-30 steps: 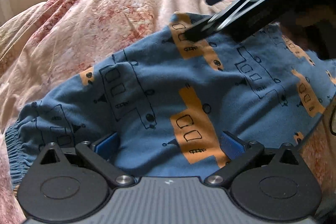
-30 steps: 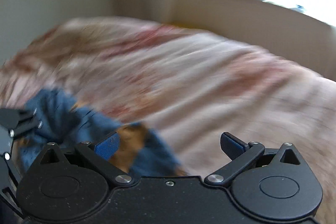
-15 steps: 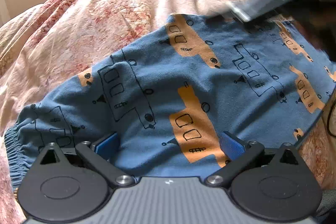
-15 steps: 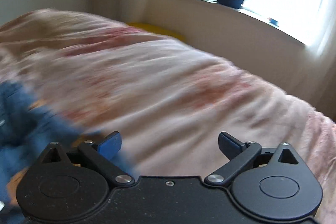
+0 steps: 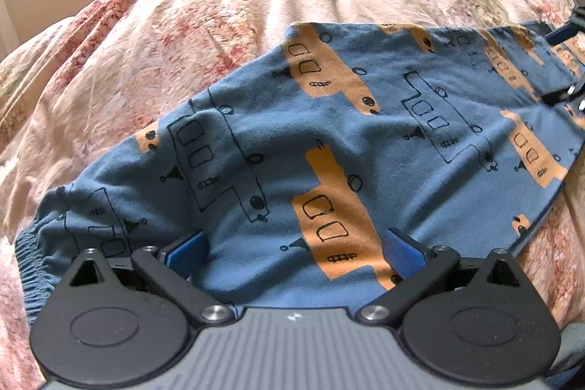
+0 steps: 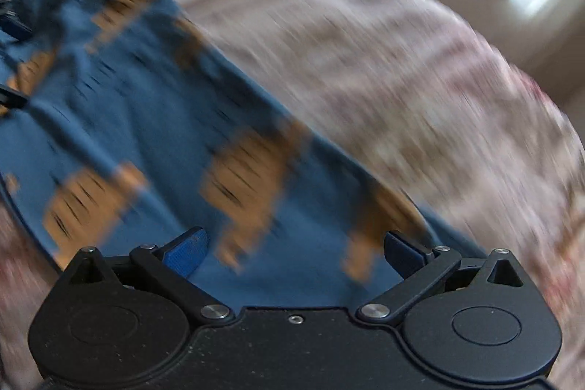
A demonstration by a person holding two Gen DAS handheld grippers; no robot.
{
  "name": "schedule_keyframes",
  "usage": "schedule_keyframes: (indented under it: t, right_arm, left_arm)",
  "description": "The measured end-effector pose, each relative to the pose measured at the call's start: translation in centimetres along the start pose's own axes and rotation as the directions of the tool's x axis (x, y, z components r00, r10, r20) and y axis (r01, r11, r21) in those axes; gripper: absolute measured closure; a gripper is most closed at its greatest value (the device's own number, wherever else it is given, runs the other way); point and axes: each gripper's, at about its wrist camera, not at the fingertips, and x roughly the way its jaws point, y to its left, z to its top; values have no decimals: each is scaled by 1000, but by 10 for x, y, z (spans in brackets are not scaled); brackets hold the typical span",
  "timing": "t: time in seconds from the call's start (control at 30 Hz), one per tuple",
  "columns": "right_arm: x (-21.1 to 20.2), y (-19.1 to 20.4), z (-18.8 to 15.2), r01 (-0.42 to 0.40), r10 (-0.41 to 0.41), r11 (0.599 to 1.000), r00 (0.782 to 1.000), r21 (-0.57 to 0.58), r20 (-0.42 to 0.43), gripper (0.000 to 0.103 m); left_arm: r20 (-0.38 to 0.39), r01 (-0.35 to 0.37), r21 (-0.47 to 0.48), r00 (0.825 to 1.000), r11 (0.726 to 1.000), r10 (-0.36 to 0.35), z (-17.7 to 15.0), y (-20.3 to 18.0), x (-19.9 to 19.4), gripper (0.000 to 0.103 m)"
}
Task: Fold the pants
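Left gripper [image 5: 294,253]: jaws spread, empty, over pants [image 5: 329,148] near the elastic waist end. Pants lie flat on bed [image 5: 219,17], long axis running left–right. Right gripper [image 6: 294,253]: spread, empty, over opposite (leg) end; view blurred.

black gripper [image 5: 294,251], blue pads [image 5: 184,253], seemingly ribbed

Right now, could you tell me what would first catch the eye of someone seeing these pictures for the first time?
The blue pants with orange and outlined bus prints, spread flat across the pink floral bedspread, fill the middle of both views. The left gripper stands open low over their near edge by the elastic waistband. The right gripper, also open, is over the opposite end, its view blurred.
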Motion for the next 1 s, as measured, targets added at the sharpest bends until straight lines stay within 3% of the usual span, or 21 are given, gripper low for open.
schedule_keyframes:
  t: [0.1,0.17,0.23,0.37,0.47,0.53,0.6,0.67,0.7,0.77,0.87,0.93,1.0]
  right_arm:
    - [-6,-22,-16,64,-64,998,996,-3,-61,1]
    - [-16,-34,-30,103,-104,995,993,-16,-63,1]
    - [-31,-47,-46,109,-109,994,993,-10,-44,1]
    - [-52,-73,-72,37,-40,996,998,76,46,1]
    - [-52,-92,-84,-14,-5,986,994,165,112,1]
    - [-45,-101,-89,-52,22,978,989,204,146,1]
    - [-32,-109,-97,-72,40,973,989,220,144,1]
    - [-16,-118,-111,-51,30,975,994,215,101,1]
    - [-10,-123,-120,-47,28,974,996,221,89,1]
    - [-7,-144,-144,-92,60,952,991,291,117,1]
    - [-15,-176,-180,-173,91,885,975,432,204,1]
    - [-24,-184,-196,-246,120,847,952,472,282,1]
    - [-30,-184,-203,-306,148,826,928,473,341,1]
  left_arm:
    - [1,-11,6,1000,1000,11,0,-1,-5,0]
    - [-1,-22,6,1000,1000,22,3,-2,-16,1]
    - [50,-38,24,998,999,36,8,-9,-33,0]
    - [157,0,52,988,999,-8,40,-37,-49,0]
    - [220,4,81,975,997,-21,81,-71,-37,0]
    - [254,55,110,964,992,-82,106,-93,-17,0]
    - [208,99,108,971,989,-120,127,-109,16,0]
    - [108,44,107,993,993,-56,143,-119,55,0]
    - [94,16,115,995,993,-27,146,-122,66,0]
    - [89,12,94,996,996,-20,152,-123,69,0]
    - [38,-41,47,999,998,39,166,-131,62,0]
    - [66,-68,77,996,995,63,177,-149,53,0]
    - [126,-46,149,992,988,27,188,-177,44,0]
